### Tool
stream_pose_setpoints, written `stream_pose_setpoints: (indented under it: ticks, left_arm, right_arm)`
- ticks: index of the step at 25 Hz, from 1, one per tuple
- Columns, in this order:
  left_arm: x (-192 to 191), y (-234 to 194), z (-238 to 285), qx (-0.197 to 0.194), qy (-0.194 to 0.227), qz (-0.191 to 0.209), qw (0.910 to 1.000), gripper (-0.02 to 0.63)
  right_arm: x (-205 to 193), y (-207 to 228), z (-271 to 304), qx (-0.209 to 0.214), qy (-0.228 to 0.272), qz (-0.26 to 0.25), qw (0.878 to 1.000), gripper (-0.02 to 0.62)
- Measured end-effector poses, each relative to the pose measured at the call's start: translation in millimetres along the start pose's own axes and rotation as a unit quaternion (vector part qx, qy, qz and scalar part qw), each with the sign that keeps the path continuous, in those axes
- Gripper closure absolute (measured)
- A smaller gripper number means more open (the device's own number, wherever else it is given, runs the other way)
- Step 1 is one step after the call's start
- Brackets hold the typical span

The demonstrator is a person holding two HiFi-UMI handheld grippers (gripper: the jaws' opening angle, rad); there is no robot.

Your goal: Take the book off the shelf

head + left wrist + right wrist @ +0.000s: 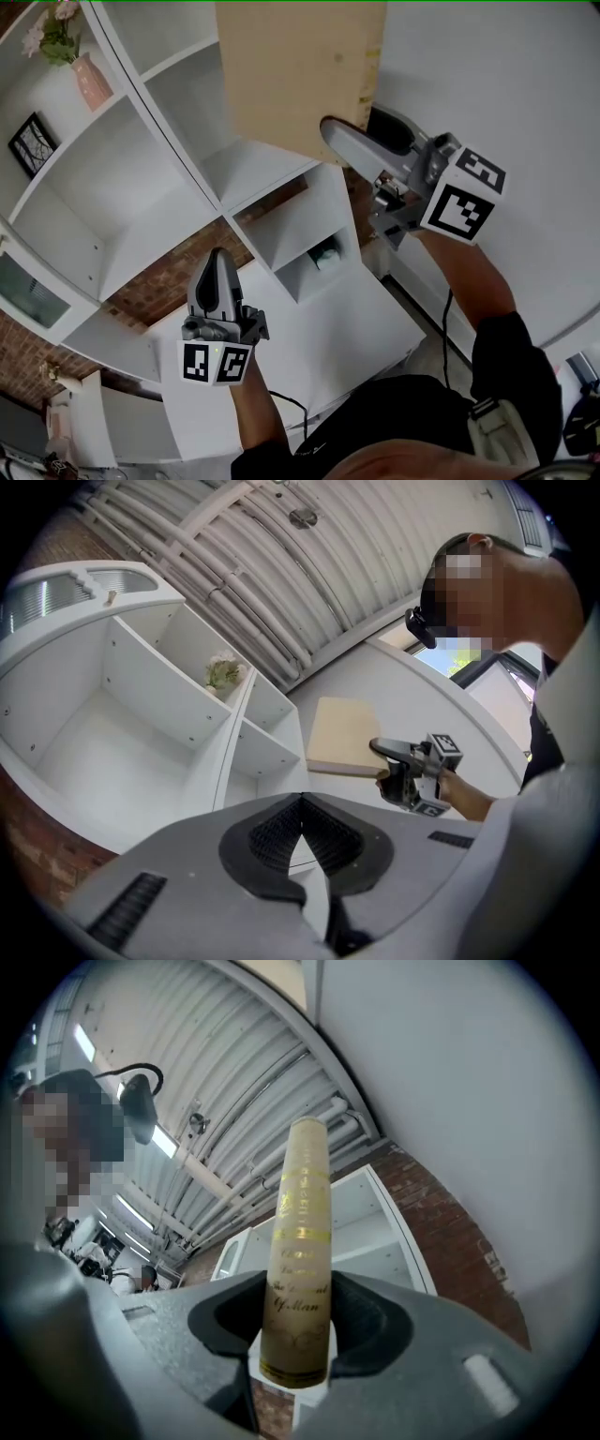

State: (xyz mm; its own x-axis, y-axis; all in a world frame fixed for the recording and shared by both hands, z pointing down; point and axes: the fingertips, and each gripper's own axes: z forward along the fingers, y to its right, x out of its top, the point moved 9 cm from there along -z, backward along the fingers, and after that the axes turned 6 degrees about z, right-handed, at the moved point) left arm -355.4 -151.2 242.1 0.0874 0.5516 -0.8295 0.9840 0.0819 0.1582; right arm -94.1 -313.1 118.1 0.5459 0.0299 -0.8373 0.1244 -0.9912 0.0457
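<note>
The right tongs (352, 124) are clamped on the lower end of the book (291, 75), pads pressing both covers with the gold-lettered spine facing back between them. The left tongs (217, 262) are closed on nothing. The book's long axis runs straight out from the right tongs' grip, and it hangs in the air, clear of the white shelf (187, 159) and touching none of its boards. The right hand alone carries it, while the left tongs sit well apart, lower down before the shelf's lower compartments.
</note>
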Motion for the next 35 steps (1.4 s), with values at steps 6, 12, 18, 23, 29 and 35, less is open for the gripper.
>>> stream_pose_setpoints:
  ticks: [6,12,18,23,29,35]
  left_arm:
    - [-4,8,-8,0.018,0.007,0.002,0.9998,0.607]
    - [-8,17,-18,0.036,0.007,0.003,0.9993,0.607]
    - [-10,22,-26,0.054,0.004,0.004,0.9985,0.607]
    - [-10,23,-32,0.065,0.001,0.008,0.9979,0.607]
    - [-9,26,-34,0.066,-0.005,0.01,0.9977,0.607]
    - [-10,28,-34,0.063,-0.009,0.011,0.9979,0.607]
  right_arm:
    - [-83,-3,-45,0.003,-0.017,0.071,0.997,0.407]
    - [-131,-10,-70,0.005,-0.036,0.122,0.992,0.407]
    - [-151,-15,-81,0.005,-0.04,0.122,0.992,0.407]
    - [-159,-16,-83,0.01,-0.052,0.11,0.993,0.407]
    - [-159,-14,-85,0.011,-0.051,0.108,0.993,0.407]
    - [-159,-11,-87,0.008,-0.051,0.111,0.992,0.407]
